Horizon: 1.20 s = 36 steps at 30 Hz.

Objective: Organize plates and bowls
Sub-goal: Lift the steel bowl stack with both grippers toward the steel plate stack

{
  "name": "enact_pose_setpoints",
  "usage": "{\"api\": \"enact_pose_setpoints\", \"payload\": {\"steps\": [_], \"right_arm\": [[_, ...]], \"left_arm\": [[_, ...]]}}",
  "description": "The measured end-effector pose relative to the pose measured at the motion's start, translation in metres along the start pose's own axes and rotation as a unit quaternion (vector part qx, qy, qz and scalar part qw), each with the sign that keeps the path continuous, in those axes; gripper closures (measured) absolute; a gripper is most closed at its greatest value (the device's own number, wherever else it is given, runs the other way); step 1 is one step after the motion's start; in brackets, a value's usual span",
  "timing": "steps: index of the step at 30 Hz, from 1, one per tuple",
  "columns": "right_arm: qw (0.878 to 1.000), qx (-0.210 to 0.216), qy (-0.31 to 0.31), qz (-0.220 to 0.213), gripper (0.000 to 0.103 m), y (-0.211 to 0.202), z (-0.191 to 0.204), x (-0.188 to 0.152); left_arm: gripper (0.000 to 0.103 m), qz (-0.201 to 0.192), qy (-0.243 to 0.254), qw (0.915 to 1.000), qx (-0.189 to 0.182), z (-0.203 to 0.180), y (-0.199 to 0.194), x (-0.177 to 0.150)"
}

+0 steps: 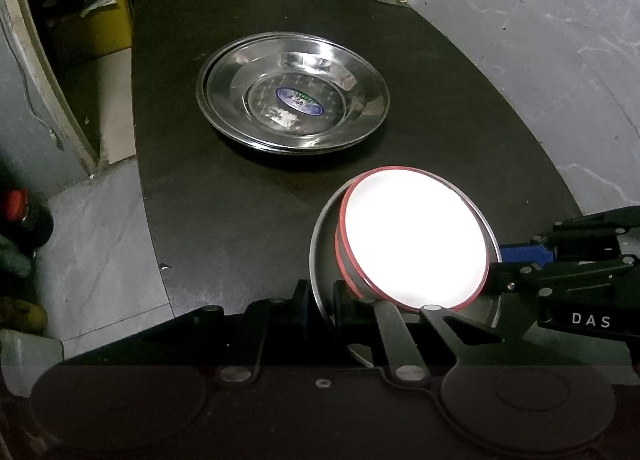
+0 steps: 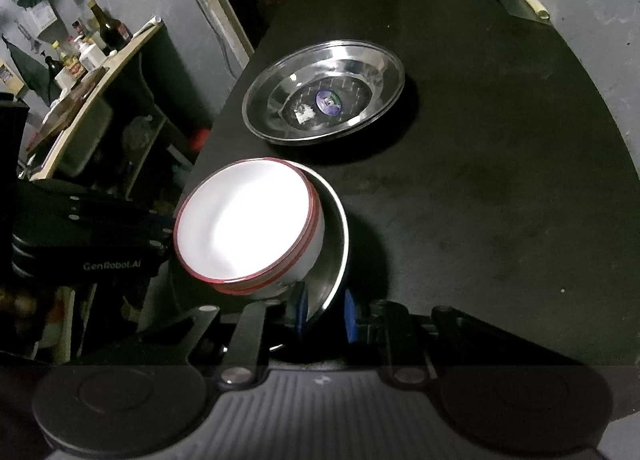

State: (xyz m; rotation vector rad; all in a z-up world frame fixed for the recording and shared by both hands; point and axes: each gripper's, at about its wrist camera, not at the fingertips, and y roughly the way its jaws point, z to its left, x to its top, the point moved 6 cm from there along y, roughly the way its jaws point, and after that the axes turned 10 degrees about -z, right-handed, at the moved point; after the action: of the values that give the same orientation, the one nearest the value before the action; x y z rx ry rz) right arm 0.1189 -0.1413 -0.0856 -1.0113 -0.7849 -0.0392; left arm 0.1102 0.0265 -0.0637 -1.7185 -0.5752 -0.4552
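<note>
**Stacked bowls held at both rims, steel plates sitting beyond**

Landmark: the steel bowl [image 1: 320, 260], a shallow metal bowl sitting at the near edge of the black table [image 1: 460, 99].

- Left gripper [image 1: 320, 300]: working at the left rim of the steel bowl. Its two fingers are sitting on either side of the rim wall, one outside and one inside, clamping it.
- White bowls [image 1: 416, 240]: two red-rimmed enamel bowls, nested one in the other, are lying inside the steel bowl and leaning on a tilt against its wall. Glare is washing out the inside of the upper one.
- Right gripper [image 2: 322, 316]: working at the right rim of the steel bowl. Its blue-padded fingers are straddling the rim, pinching it between them.
- Steel plates [image 1: 292, 95]: two wide stainless plates, stacked, are resting beyond the steel bowl, well apart from it toward the far side of the table. A blue oval sticker [image 1: 299, 101] is showing in the middle of the top plate.
</note>
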Motion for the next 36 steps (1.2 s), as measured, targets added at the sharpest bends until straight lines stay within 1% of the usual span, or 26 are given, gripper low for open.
{"api": "enact_pose_setpoints", "payload": {"steps": [5, 16, 23, 30, 36], "right_arm": [[1.000, -0.001, -0.001, -0.006, 0.081, -0.001, 0.000, 0.002], [0.999, 0.002, 0.023, -0.031, 0.081, -0.011, -0.005, 0.009], [0.998, 0.004, 0.036, -0.042, 0.081, -0.014, -0.008, 0.014], [0.998, 0.002, 0.040, -0.045, 0.081, -0.012, -0.013, 0.023], [0.998, -0.001, 0.042, -0.057, 0.081, -0.012, -0.018, 0.038]], "left_arm": [[0.092, -0.003, -0.003, 1.0000, -0.002, 0.001, -0.002, 0.002], [0.093, -0.014, -0.014, 0.9998, -0.009, -0.001, -0.007, 0.011], [0.093, -0.014, -0.018, 0.9997, -0.008, -0.001, -0.006, 0.016], [0.093, -0.020, -0.016, 0.9997, -0.005, -0.001, -0.003, 0.030], [0.093, -0.026, -0.021, 0.9994, -0.004, -0.002, 0.001, 0.045]]}}
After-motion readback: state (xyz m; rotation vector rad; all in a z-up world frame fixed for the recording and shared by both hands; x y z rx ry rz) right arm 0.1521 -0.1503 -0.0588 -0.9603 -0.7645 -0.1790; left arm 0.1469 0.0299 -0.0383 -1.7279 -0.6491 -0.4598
